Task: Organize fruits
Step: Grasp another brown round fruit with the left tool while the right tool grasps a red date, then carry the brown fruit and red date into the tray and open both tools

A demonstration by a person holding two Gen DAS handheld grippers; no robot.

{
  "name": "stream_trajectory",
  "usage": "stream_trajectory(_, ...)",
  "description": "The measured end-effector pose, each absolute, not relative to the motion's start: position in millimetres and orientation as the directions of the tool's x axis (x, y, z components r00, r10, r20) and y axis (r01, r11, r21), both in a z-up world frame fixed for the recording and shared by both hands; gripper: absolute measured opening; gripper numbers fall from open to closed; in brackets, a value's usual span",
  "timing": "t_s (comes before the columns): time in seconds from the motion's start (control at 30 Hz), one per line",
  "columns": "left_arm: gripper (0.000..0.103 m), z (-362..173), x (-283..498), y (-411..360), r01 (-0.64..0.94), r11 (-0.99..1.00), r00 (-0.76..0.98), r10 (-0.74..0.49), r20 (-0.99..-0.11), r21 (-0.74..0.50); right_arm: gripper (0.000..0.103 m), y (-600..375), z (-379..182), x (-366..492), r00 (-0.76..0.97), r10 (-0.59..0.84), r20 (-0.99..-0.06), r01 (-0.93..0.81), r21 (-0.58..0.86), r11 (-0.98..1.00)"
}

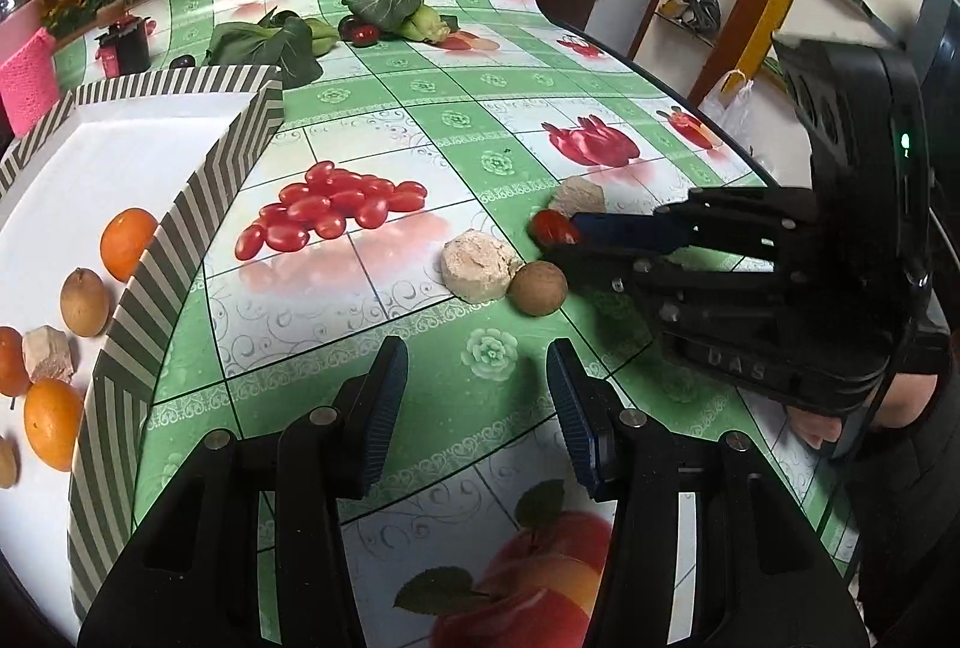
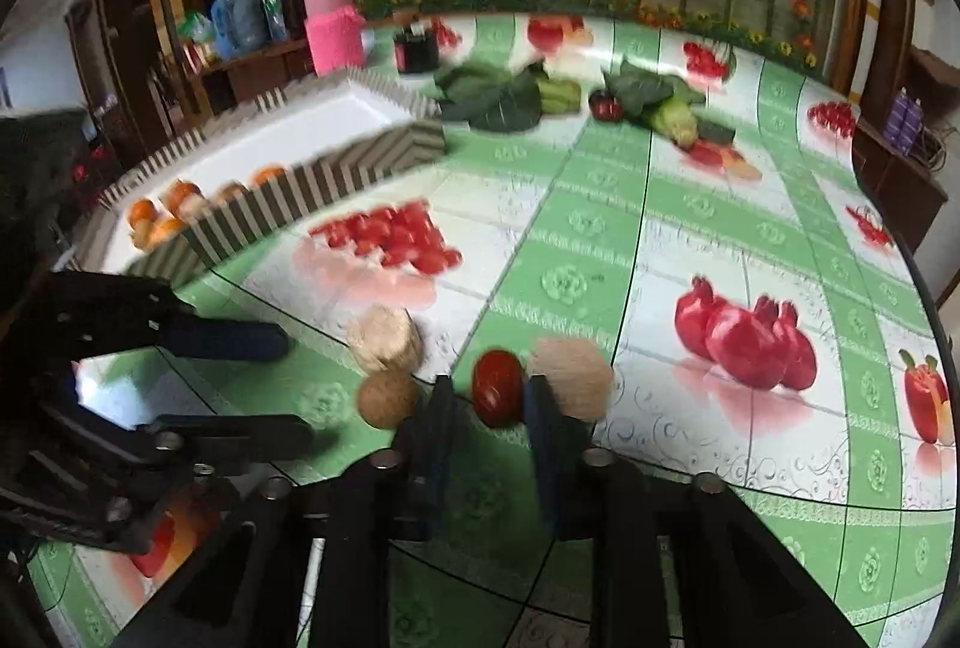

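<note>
A small red fruit lies on the table between the fingers of my right gripper, which is shut on it; it also shows in the left wrist view. A brown round fruit and two pale beige chunks lie next to it. A striped-rim white tray at the left holds oranges, a brown fruit and a beige chunk. My left gripper is open and empty above the tablecloth, near the tray.
Leafy greens, a corn cob and dark red fruits lie at the far side. A black box and a pink-sleeved bottle stand behind the tray. The table edge curves on the right.
</note>
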State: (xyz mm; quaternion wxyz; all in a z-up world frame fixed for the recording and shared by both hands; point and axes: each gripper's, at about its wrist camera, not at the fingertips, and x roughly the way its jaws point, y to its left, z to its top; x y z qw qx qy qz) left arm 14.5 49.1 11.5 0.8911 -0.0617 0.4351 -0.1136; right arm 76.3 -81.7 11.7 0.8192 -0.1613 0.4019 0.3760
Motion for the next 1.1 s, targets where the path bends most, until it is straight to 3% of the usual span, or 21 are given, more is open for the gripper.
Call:
stream_trajectory(0.73, 0.047, 12.4, 39.0, 25.0, 0.231, 0.938, 0.577, -0.347, -0.739, -0.26, 0.018, -139.6, 44.7, 93.0, 0.53, 0.589, -0.61, -0.594, 0.229, 0.771)
stream_trajectory(0.87, 0.039, 12.0, 45.7, 21.7, 0.223, 0.942, 0.578, -0.335, -0.744, -0.251, 0.018, -140.6, 45.8, 91.5, 0.533, 0.592, -0.605, -0.594, 0.23, 0.771)
stream_trajectory(1.0, 0.021, 10.7, 47.8, 22.2, 0.211, 0.946, 0.576, -0.325, -0.75, -0.248, 0.018, -140.2, 45.5, 91.8, 0.537, 0.589, -0.604, -0.593, 0.227, 0.773)
stream_trajectory(1.1, 0.02, 10.5, 47.6, 25.8, 0.198, 0.947, 0.58, -0.322, -0.748, -0.254, 0.018, -139.9, 45.8, 90.8, 0.541, 0.594, -0.595, -0.596, 0.227, 0.77)
